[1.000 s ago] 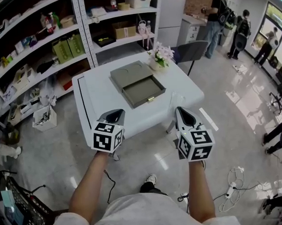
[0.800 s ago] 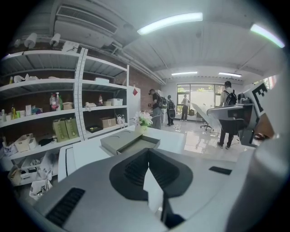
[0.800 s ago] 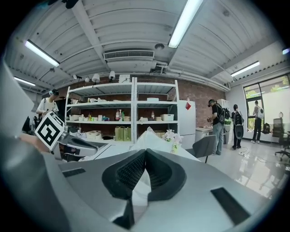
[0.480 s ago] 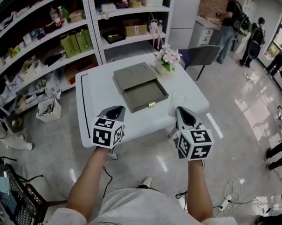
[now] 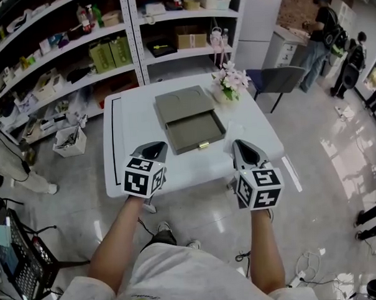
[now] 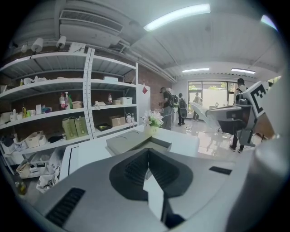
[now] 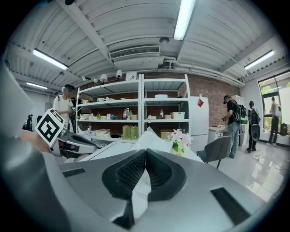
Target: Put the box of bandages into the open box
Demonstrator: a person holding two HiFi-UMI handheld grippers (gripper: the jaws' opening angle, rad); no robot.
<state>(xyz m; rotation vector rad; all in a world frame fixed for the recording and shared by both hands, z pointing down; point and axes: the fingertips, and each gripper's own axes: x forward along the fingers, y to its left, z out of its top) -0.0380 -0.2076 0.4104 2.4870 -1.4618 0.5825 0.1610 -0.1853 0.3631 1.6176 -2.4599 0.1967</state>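
An olive-grey open box (image 5: 188, 118) with its drawer pulled out toward me lies mid-table on the white table (image 5: 128, 127); the left gripper view shows the open box (image 6: 136, 141) beyond the jaws. A faint white flat item (image 5: 234, 131) lies right of the drawer; I cannot tell if it is the bandage box. My left gripper (image 5: 154, 148) hovers at the table's front edge, shut and empty, as the left gripper (image 6: 147, 154) view confirms. My right gripper (image 5: 240, 145) is level with it on the right, shut and empty, the right gripper (image 7: 146, 152) pointing at a white shape.
A pot of pink flowers (image 5: 230, 82) stands at the table's back right. Shelving (image 5: 109, 44) full of goods runs behind the table. A grey chair (image 5: 284, 78) is to the right, people (image 5: 322, 22) beyond it. A person (image 5: 8, 157) and a wire cart (image 5: 22, 262) are at the left.
The head view has shifted, so the table sits slightly higher and further right. A person has come into view at the left edge. Both grippers stay shut at the table's front.
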